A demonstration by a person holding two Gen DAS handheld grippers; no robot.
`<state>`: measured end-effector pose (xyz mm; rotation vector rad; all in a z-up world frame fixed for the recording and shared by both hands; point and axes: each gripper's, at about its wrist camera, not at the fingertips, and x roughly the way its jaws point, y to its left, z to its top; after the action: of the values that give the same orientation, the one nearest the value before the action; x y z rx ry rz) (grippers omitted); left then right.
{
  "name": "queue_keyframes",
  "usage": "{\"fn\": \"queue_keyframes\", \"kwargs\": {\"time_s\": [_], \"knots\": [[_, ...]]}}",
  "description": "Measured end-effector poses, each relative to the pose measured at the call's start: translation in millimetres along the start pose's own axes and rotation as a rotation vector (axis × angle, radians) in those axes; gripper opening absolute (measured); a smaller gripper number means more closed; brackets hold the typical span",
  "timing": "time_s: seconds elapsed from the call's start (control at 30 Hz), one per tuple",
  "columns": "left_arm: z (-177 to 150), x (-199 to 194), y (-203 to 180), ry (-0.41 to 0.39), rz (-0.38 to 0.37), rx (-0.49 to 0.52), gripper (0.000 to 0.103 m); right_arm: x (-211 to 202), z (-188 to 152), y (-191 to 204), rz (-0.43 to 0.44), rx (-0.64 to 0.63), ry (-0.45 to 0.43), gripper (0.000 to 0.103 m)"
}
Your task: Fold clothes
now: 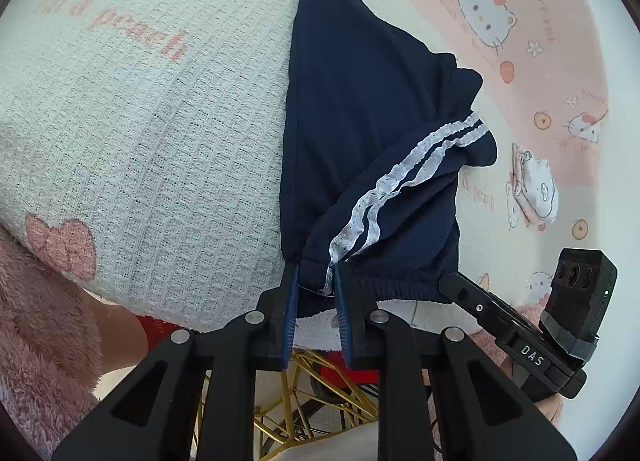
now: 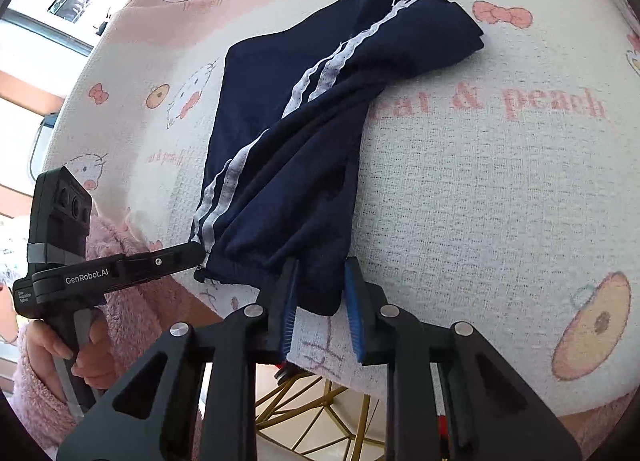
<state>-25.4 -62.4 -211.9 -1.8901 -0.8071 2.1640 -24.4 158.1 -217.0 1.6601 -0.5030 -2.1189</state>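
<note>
Two grippers: left gripper (image 1: 314, 289) clamped on waistband of one navy trousers (image 1: 360, 133); right gripper (image 2: 320, 285) likewise clamped. Two white stripes (image 1: 384, 185). One blanket (image 1: 152, 149) underneath.

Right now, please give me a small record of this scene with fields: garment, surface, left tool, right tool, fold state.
garment: navy shorts with two white lace stripes
surface: cat-and-peach printed blanket
left tool: closed on the waistband corner by the stripes
right tool: pads at the other waistband corner, cloth between them, grip not clear
fold state: shorts lie rumpled, partly doubled over, not yet neatly folded
</note>
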Motion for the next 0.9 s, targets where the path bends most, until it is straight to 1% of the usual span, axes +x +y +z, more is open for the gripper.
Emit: {"fn": "queue_keyframes", "kwargs": {"time_s": [0.03, 0.1, 0.17, 0.2, 0.27, 0.33, 0.4, 0.5, 0.57, 0.63, 0.7, 0.77, 0.8, 0.83, 0.9], "knots": [[0, 1, -3, 0.007, 0.005, 0.019, 0.019, 7, 2, 10, 0.000, -0.003, -0.005, 0.022], [0, 6, -6, 0.034, 0.019, 0.042, 0.019, 1, -1, 14, -0.007, -0.003, -0.006, 0.022], [0, 9, -6, 0.059, 0.022, 0.049, 0.019, 5, -4, 10, -0.026, 0.023, 0.015, 0.023], [0, 10, -6, 0.065, 0.019, 0.049, 0.020, 10, -4, 6, -0.030, 0.051, 0.034, 0.025], [3, 2, -7, 0.052, 0.008, 0.045, 0.020, 17, -4, -3, -0.031, 0.106, 0.063, 0.025], [4, -7, -10, 0.023, 0.005, 0.065, 0.020, 10, -1, -3, -0.011, 0.131, 0.035, 0.026], [5, -14, -13, 0.002, 0.015, 0.088, 0.020, 0, 2, 3, -0.035, 0.104, -0.030, 0.027], [10, -17, -12, 0.005, -0.016, 0.081, 0.021, -10, 7, 9, -0.059, 0.074, -0.113, 0.028], [10, -19, -12, 0.002, -0.009, 0.081, 0.021, -11, 11, 12, -0.038, 0.060, -0.124, 0.029], [10, -19, -11, 0.001, -0.006, 0.090, 0.021, -5, 12, 16, -0.039, 0.036, -0.102, 0.031], [8, -16, -12, 0.005, 0.017, 0.116, 0.021, 4, 12, 21, -0.061, 0.007, -0.063, 0.033], [6, -5, -15, 0.036, 0.103, 0.148, 0.021, 7, 9, 15, -0.116, -0.016, -0.002, 0.033], [4, 3, -13, 0.071, 0.159, 0.162, 0.021, 8, 8, 12, -0.136, -0.021, 0.016, 0.033], [1, 9, -11, 0.098, 0.192, 0.166, 0.021, 9, 7, 11, -0.150, -0.025, 0.025, 0.033], [-1, 9, -10, 0.104, 0.189, 0.162, 0.021, 8, 10, 13, -0.156, -0.021, 0.024, 0.033]]}}
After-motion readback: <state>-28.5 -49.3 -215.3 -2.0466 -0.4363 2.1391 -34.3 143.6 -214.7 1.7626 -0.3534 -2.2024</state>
